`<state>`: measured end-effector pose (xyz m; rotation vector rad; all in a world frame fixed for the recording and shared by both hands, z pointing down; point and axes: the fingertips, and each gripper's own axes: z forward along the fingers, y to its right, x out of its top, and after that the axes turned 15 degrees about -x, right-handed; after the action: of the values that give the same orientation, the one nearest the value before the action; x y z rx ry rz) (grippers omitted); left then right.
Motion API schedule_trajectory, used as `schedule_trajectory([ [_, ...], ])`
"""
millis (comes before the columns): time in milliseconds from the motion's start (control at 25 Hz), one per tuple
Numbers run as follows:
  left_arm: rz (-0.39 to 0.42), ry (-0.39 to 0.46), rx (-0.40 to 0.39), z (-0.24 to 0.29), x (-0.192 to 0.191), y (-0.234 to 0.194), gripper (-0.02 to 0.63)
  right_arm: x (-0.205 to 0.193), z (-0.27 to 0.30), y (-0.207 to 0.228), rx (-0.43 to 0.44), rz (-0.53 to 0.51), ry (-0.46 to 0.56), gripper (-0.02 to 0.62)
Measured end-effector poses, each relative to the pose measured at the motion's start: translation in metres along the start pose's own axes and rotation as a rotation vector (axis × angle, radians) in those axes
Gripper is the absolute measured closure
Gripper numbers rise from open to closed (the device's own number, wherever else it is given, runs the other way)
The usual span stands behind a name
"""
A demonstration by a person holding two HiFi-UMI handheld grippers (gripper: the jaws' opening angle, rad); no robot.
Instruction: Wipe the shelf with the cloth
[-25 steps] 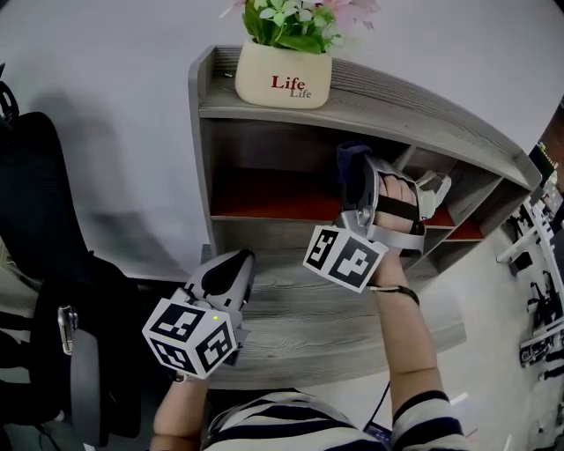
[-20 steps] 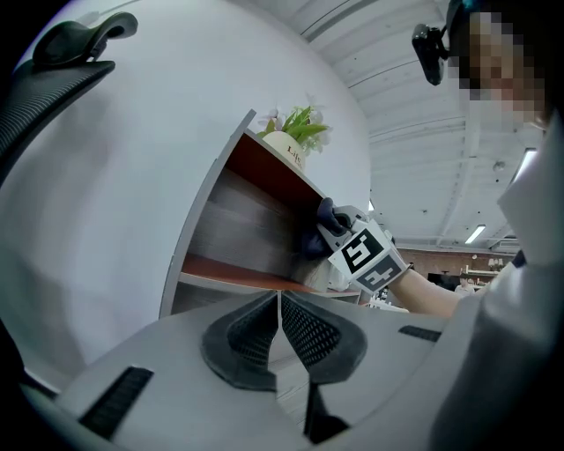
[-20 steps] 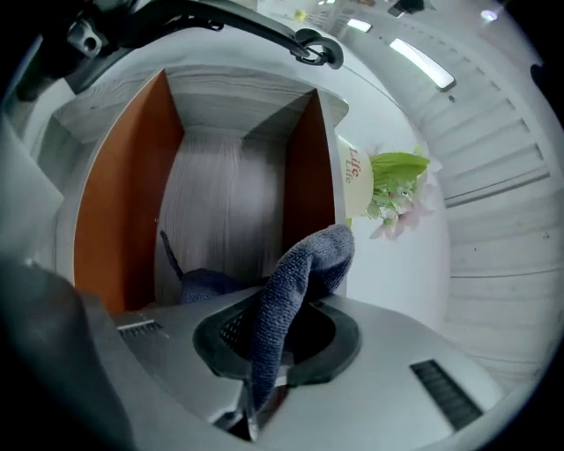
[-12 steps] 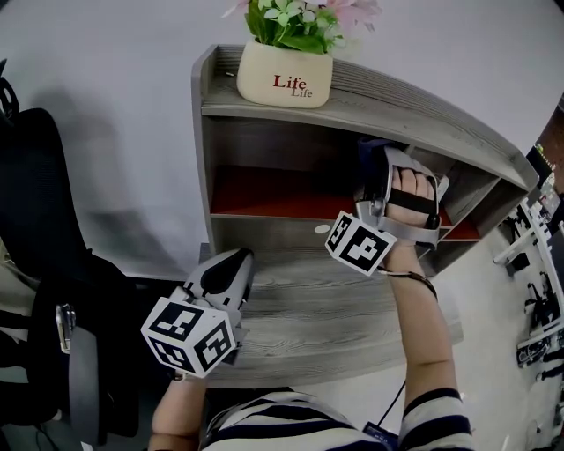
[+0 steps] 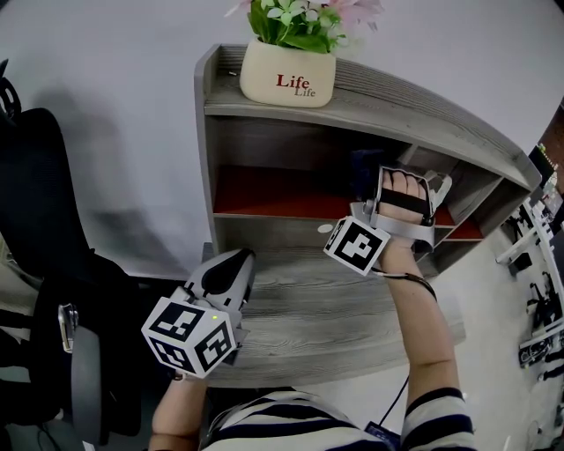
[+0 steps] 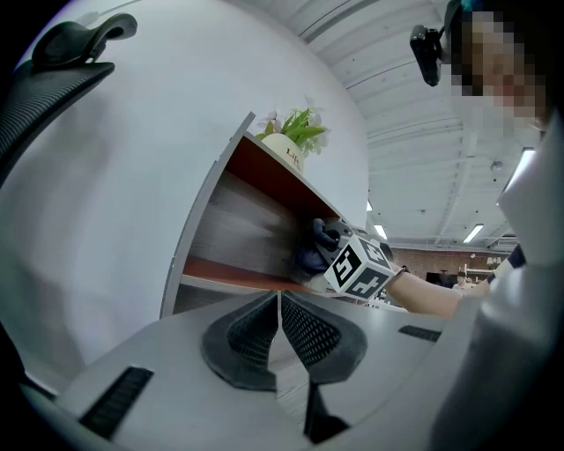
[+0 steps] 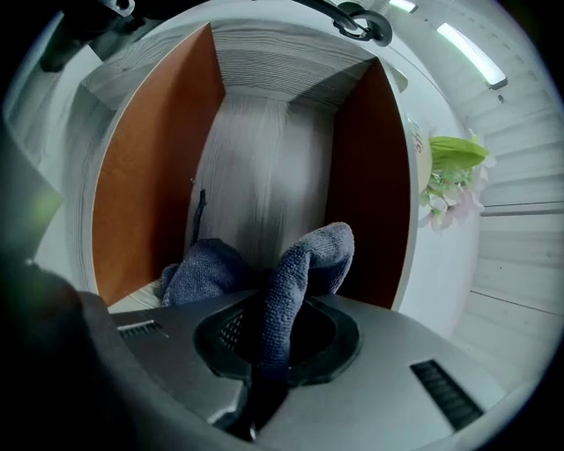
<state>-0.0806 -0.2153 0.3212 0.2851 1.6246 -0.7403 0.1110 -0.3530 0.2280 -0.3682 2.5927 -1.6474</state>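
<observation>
From my seat at the controls, the right gripper [image 5: 377,187] reaches into the shelf [image 5: 397,106] at about 1 o'clock in the head view. Its tips are inside the open compartment [image 5: 273,194] with the red-brown floor. Its jaws are clenched on the cloth [image 7: 304,264], a blue-grey towel. One fold rises straight up out of the grip, and a second bunch sags toward 9 o'clock, low by the compartment's orange-brown panel. I see grey wood-grain board at the back of that compartment and nothing in it but the cloth.

On the shelf's top board, at 12 o'clock, stands a cream pot [image 5: 288,77] printed "Life". It holds a plant [image 5: 295,22] with green leaves and pale pink flowers.

The left gripper [image 5: 231,264] sits at 7 o'clock, over the grey wood desk surface [image 5: 308,317] in front of the shelf and well apart from the right one. Its own view shows the two ribbed pads pressed together with nothing between them.

A black chair [image 5: 35,220] stands at 9 o'clock.
</observation>
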Motion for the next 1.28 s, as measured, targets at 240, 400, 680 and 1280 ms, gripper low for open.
schedule_trajectory([
  [240,0.000,-0.001,-0.004,0.000,-0.001,-0.001,0.580,0.003,-0.016,-0.026,0.084,-0.008,0.003,0.551],
  [400,-0.004,-0.004,-0.008,0.002,-0.002,-0.001,0.580,0.005,-0.025,-0.039,0.138,0.005,0.005,0.551],
  [680,-0.002,-0.012,-0.014,0.003,-0.005,0.002,0.580,0.008,-0.042,-0.065,0.250,0.008,-0.004,0.551],
  [1280,0.005,0.008,-0.003,-0.011,-0.001,0.006,0.580,0.005,-0.048,-0.049,0.278,0.320,-0.011,0.551],
])
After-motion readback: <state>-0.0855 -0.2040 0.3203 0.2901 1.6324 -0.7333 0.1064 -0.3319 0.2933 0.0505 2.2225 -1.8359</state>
